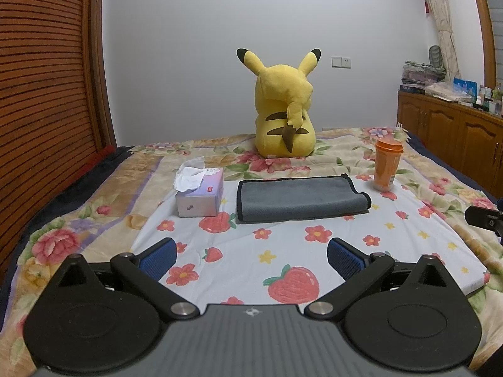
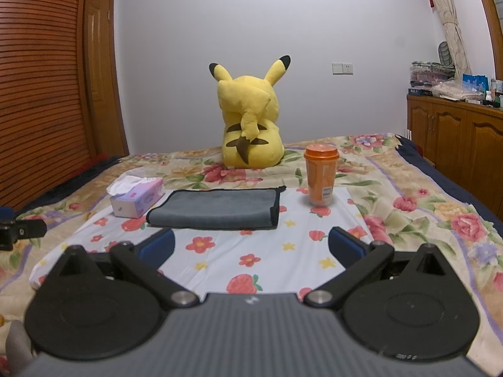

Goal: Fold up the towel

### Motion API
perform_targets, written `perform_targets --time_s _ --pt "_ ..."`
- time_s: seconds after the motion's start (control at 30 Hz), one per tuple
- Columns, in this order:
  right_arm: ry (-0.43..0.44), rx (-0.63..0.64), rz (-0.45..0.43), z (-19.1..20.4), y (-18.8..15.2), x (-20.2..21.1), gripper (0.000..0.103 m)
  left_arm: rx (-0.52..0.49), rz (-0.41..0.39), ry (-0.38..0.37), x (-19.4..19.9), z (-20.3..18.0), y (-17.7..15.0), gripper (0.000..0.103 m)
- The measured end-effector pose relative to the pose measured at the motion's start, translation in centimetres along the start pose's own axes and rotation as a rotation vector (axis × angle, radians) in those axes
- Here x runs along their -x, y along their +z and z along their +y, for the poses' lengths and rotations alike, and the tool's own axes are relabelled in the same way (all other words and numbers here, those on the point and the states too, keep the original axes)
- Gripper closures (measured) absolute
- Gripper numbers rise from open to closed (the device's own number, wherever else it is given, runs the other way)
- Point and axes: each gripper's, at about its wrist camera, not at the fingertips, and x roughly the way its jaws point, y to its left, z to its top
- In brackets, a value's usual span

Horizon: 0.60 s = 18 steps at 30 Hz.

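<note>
A grey towel (image 1: 300, 199) with a dark border lies folded flat on a white strawberry-print cloth (image 1: 283, 251) on the bed; it also shows in the right wrist view (image 2: 217, 209). My left gripper (image 1: 251, 259) is open and empty, held back from the towel's near edge. My right gripper (image 2: 250, 248) is open and empty, also short of the towel. The tip of the right gripper shows at the right edge of the left wrist view (image 1: 484, 216), and the left gripper at the left edge of the right wrist view (image 2: 19, 231).
A tissue box (image 1: 199, 193) stands just left of the towel and an orange lidded cup (image 1: 386, 165) just right. A yellow plush toy (image 1: 284, 106) sits behind. A wooden cabinet (image 1: 452, 122) stands right of the bed, a slatted wooden door (image 1: 47, 78) at left.
</note>
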Motion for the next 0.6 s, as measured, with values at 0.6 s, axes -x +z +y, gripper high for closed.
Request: perform_targets --time_s 0.6 --pt "0.000 -0.002 0.002 -0.06 0.00 -0.03 0.000 -0.002 0.003 -0.001 -0.25 0.21 -0.34 0.000"
